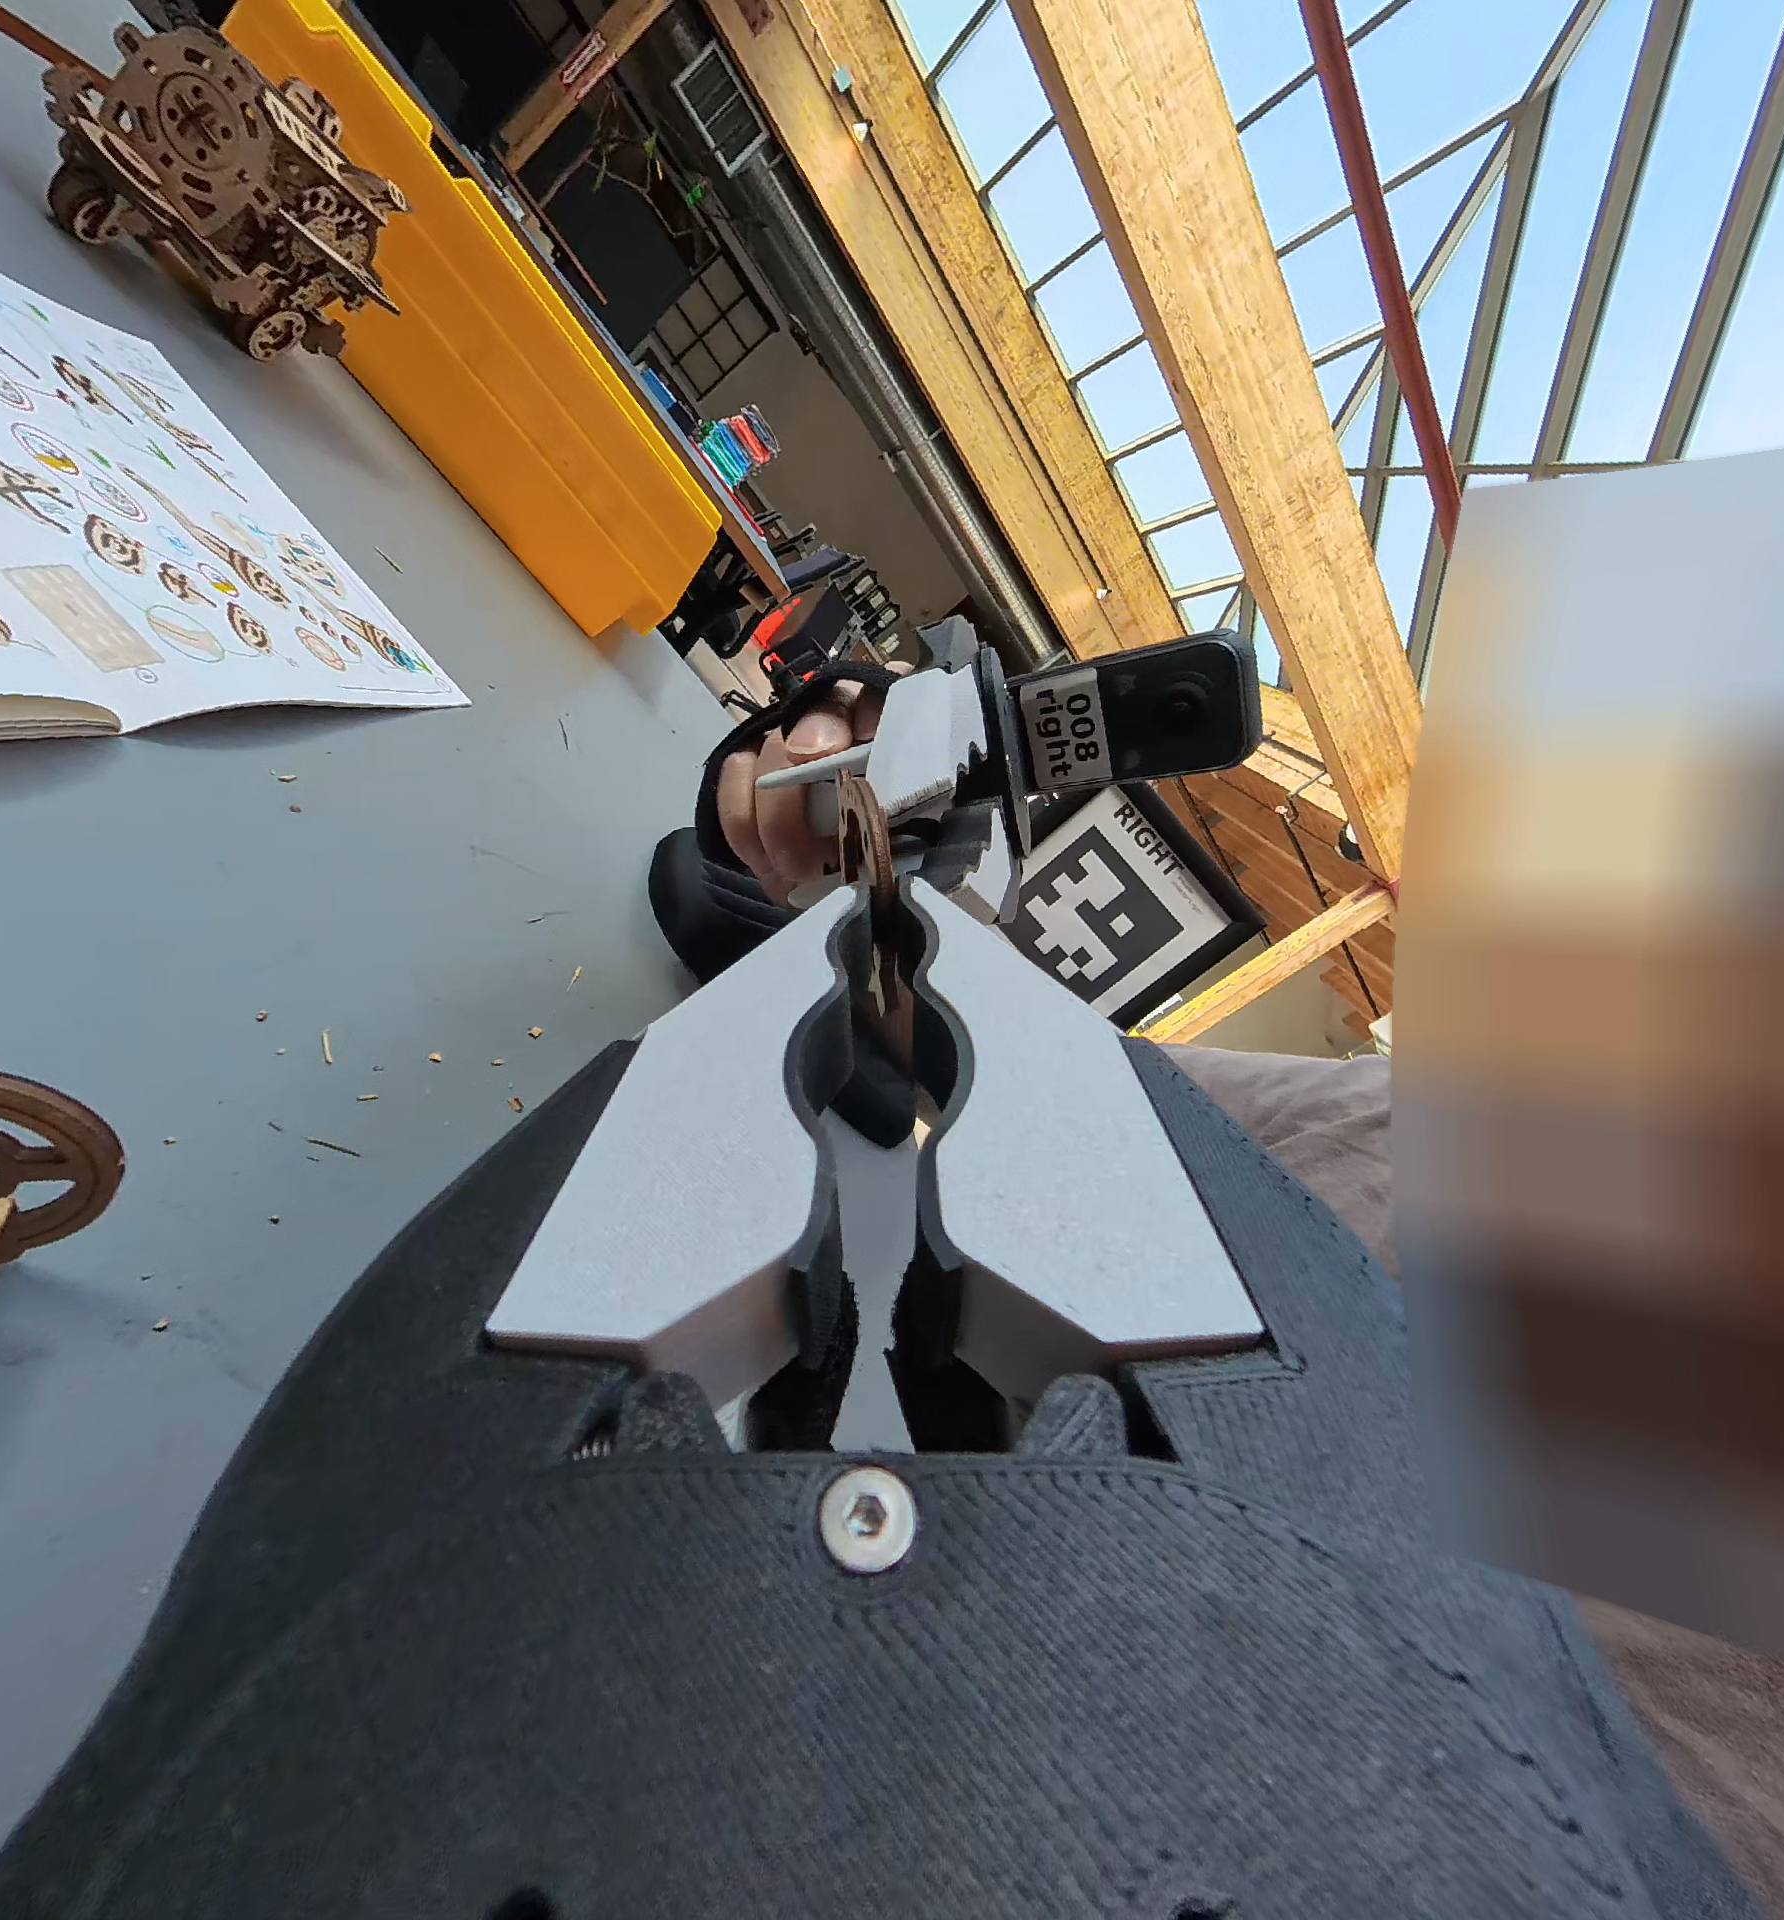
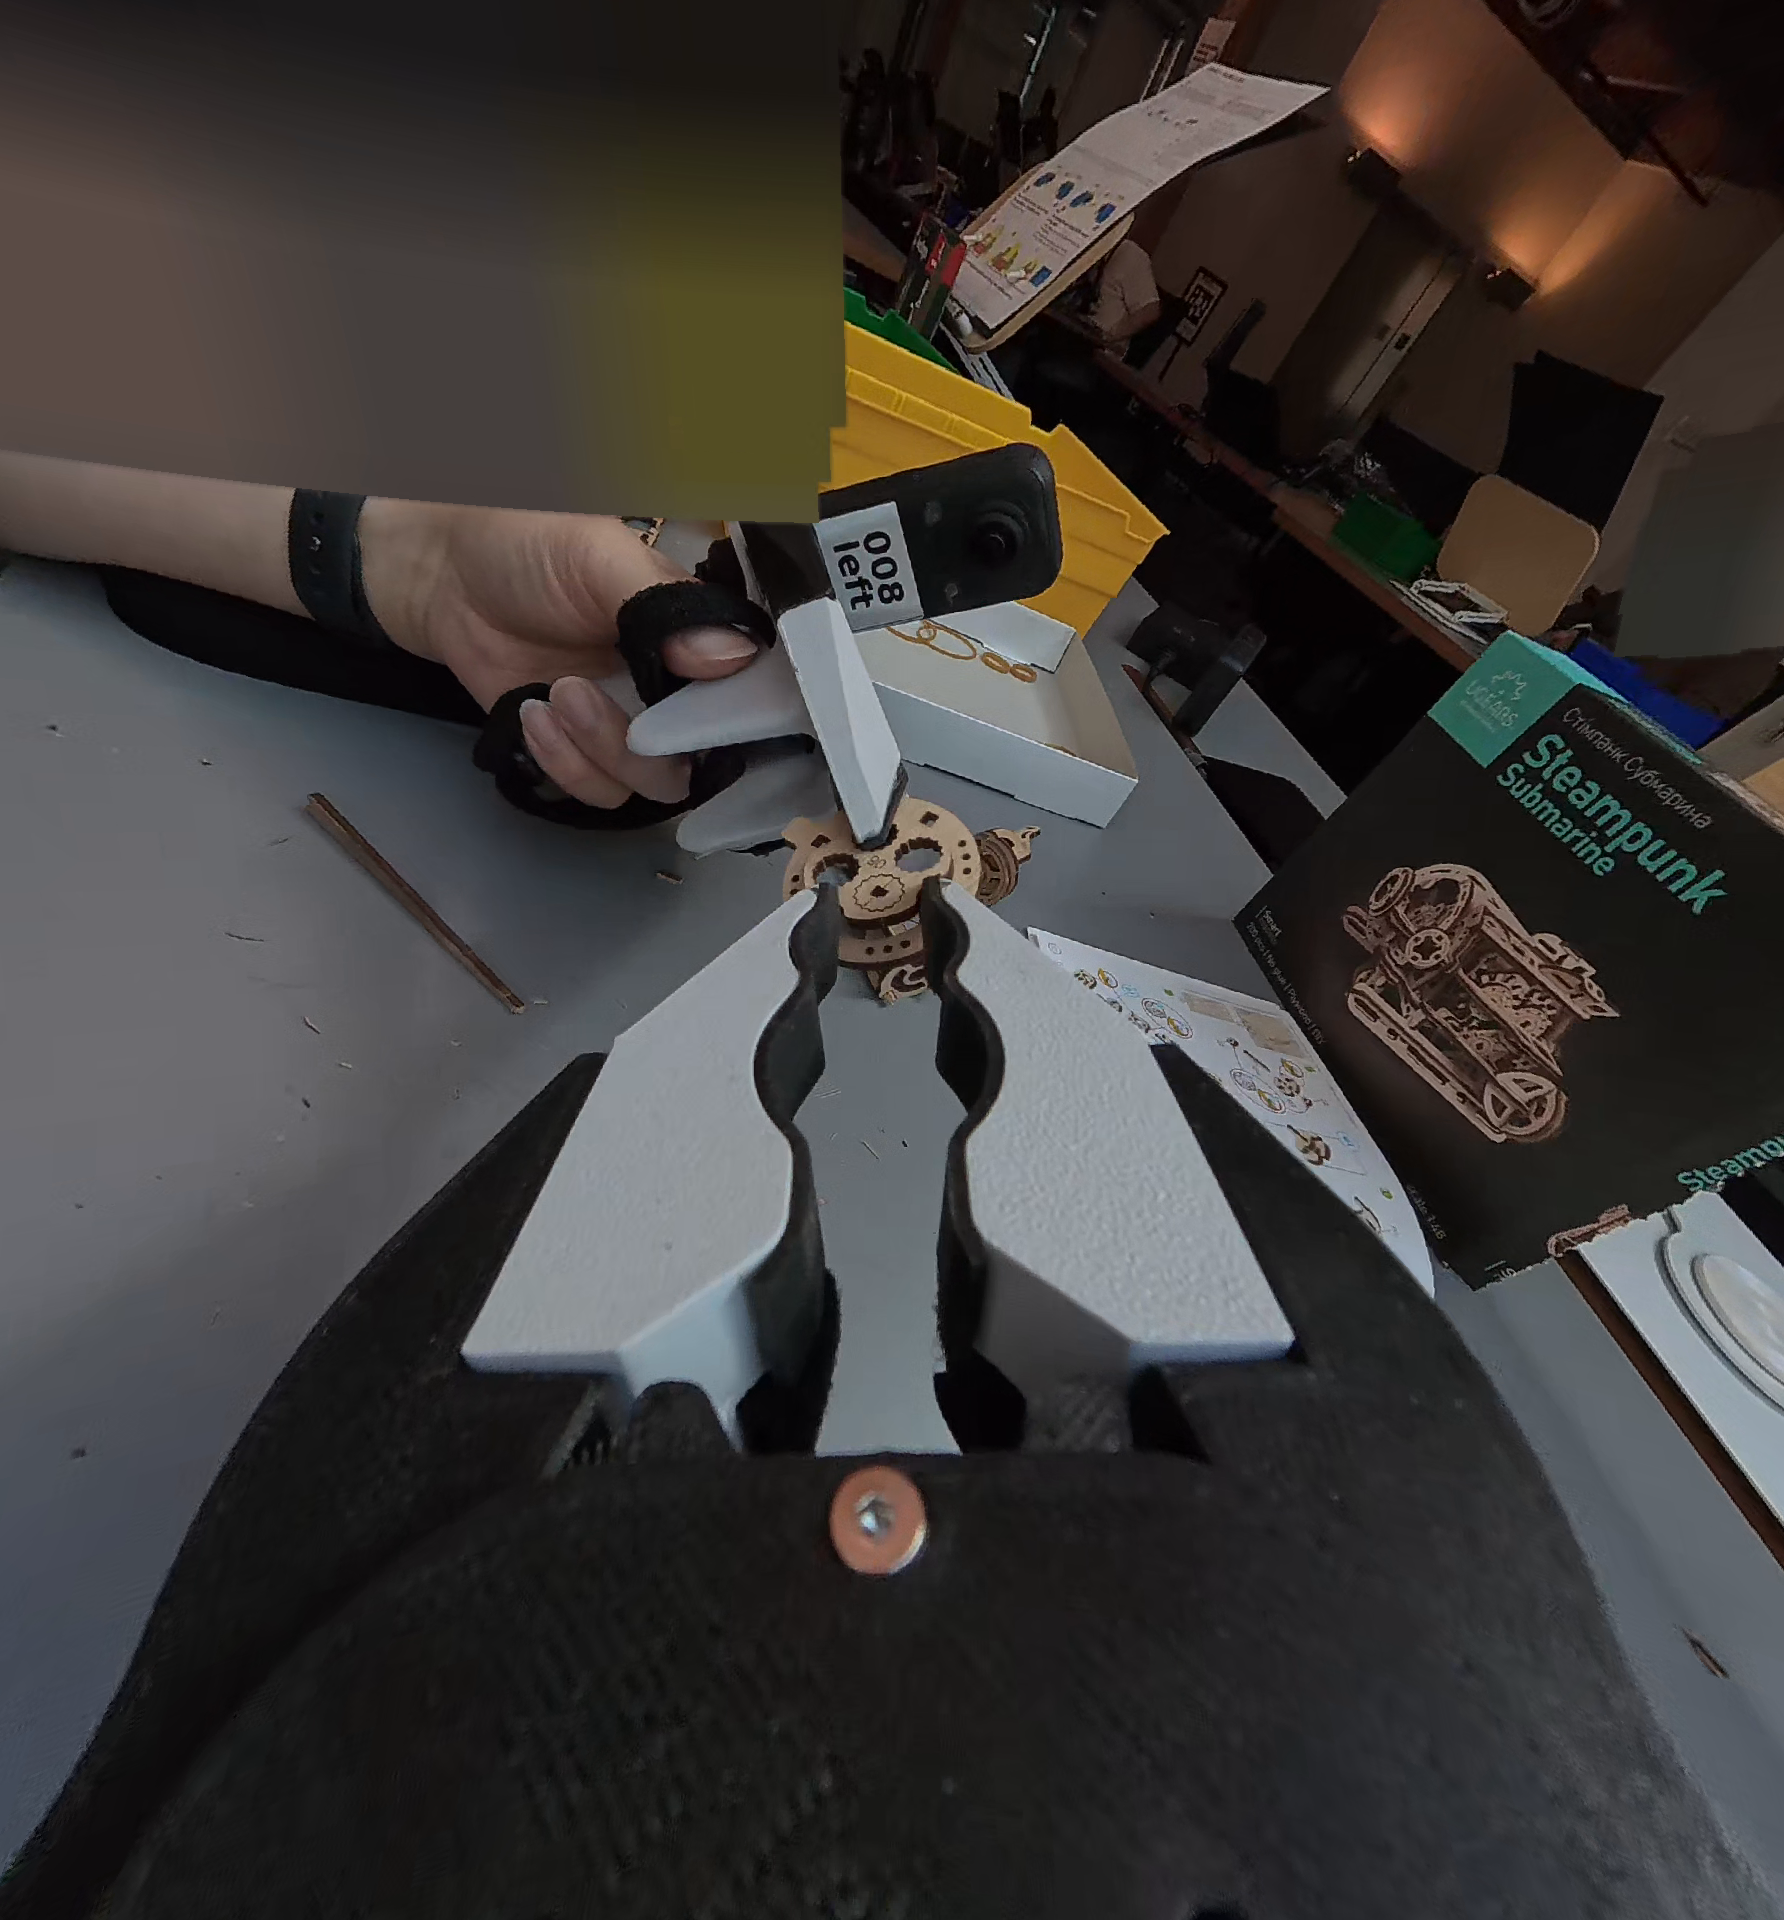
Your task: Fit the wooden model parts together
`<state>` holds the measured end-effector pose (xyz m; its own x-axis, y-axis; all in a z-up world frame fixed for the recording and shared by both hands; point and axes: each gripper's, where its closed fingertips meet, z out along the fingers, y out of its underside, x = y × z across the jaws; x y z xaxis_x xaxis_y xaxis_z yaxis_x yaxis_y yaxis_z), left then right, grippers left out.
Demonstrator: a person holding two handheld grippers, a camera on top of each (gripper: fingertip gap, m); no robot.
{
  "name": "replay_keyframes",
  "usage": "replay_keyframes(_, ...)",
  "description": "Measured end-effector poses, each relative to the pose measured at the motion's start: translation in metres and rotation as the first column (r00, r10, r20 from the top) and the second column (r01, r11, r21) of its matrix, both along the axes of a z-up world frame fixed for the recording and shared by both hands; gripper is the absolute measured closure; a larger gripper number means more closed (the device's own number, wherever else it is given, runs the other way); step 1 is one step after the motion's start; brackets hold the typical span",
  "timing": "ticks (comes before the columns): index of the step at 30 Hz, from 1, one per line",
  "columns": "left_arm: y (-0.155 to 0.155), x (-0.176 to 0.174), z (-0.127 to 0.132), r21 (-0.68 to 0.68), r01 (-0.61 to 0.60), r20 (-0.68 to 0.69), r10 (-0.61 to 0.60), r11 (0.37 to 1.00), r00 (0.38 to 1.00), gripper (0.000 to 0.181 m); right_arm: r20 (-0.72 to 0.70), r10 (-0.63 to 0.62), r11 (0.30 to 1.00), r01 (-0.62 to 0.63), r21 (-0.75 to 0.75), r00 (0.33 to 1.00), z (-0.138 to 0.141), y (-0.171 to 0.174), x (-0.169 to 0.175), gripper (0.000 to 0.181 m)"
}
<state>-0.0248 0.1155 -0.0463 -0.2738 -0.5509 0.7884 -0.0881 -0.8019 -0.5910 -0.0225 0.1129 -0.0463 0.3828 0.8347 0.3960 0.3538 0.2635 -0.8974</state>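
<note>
booklet [image 1: 140, 540] on table [image 1: 368, 935], model [image 1: 213, 177] behind it

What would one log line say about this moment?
left gripper: shut on wooden disc | right gripper: tips flank wooden disc, grip unclear

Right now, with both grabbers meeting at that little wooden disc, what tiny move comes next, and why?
Probably close the right gripper gently onto the wooden disc's hub. Its fingers sit apart around the disc, while the left gripper pinches its top edge, holding it edge-on in the left wrist view.
</note>
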Motion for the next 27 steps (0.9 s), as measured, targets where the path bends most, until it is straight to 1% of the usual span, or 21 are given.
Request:
replay_keyframes(4,-0.002,-0.002,0.009,0.002,0.01,0.044,-0.01,1.0,0.999,0.176,-0.053,0.009,0.998,-0.012,-0.055,0.999,0.004,0.001,0.003,0.169)
replay_keyframes(9,0.0,-0.003,0.01,0.009,0.003,0.047,-0.003,1.0,0.999,0.178,-0.14,0.021,0.993,-0.037,-0.116,0.99,0.013,0.002,0.008,0.169)
replay_keyframes(11,0.001,-0.004,0.01,0.0,0.002,0.045,-0.002,1.0,0.999,0.178,-0.142,0.025,0.99,-0.044,-0.132,0.99,0.012,0.003,0.01,0.169)
replay_keyframes(15,0.005,-0.011,0.008,-0.006,-0.009,-0.012,0.008,1.0,1.0,0.178,-0.162,0.016,0.991,-0.037,-0.126,0.987,0.018,0.004,0.017,0.169)
replay_keyframes(18,0.008,-0.031,0.004,0.04,-0.068,-0.102,0.072,0.997,0.992,0.178,-0.208,0.017,0.989,-0.048,-0.143,0.978,0.025,0.005,0.024,0.169)
replay_keyframes(21,0.005,-0.076,0.014,0.133,-0.17,-0.172,0.192,0.976,0.966,0.178,-0.234,0.029,0.985,-0.068,-0.161,0.972,0.027,0.004,0.026,0.169)
replay_keyframes(23,0.007,-0.123,0.019,0.216,-0.273,-0.248,0.323,0.938,0.913,0.178,-0.237,0.039,0.982,-0.08,-0.169,0.971,0.026,0.003,0.024,0.169)
replay_keyframes(25,0.013,-0.182,0.018,0.296,-0.387,-0.333,0.474,0.873,0.815,0.178,-0.226,0.039,0.982,-0.08,-0.172,0.973,0.024,0.004,0.022,0.169)
replay_keyframes(27,0.022,-0.245,0.01,0.309,-0.509,-0.401,0.596,0.803,0.696,0.178,-0.211,0.04,0.982,-0.078,-0.174,0.977,0.021,0.004,0.02,0.169)
